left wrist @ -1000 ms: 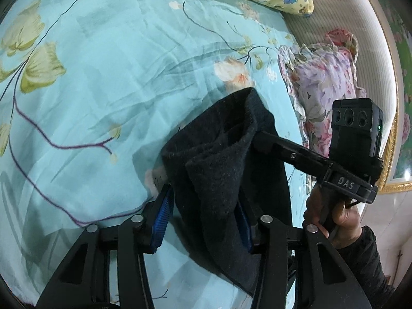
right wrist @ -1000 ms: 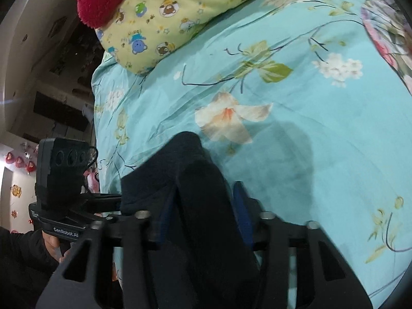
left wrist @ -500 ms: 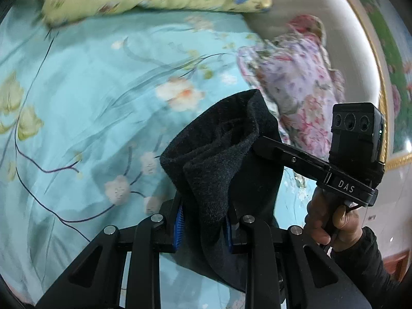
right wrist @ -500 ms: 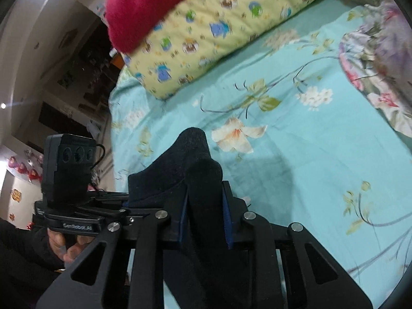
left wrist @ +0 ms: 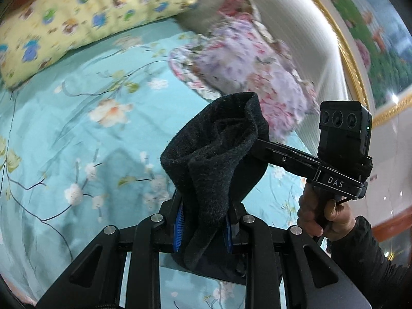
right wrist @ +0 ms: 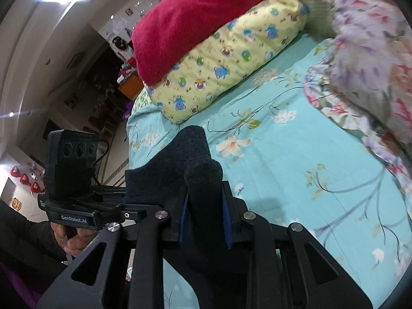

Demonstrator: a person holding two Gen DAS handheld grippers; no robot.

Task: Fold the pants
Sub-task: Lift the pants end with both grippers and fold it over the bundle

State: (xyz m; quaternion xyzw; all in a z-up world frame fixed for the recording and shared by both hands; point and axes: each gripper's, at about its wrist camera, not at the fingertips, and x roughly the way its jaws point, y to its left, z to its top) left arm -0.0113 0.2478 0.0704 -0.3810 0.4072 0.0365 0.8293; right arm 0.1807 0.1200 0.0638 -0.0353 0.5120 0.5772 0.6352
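Both grippers lifted since prior frame, jaws just closed: left gripper & right gripper each clamp the 1 dark pants, raised over bedsheet. 2 pillows; red blanket in right view only.

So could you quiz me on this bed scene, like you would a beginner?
1. True or false: both grippers are clamped on the dark pants.
2. What lies on top of the yellow cartoon-print pillow? A) red fleece blanket B) laptop C) shoes
3. What colour is the flowered bedsheet?

Key
1. True: the left gripper and the right gripper each pinch a fold of the fabric.
2. A: the red fleece blanket.
3. Turquoise.
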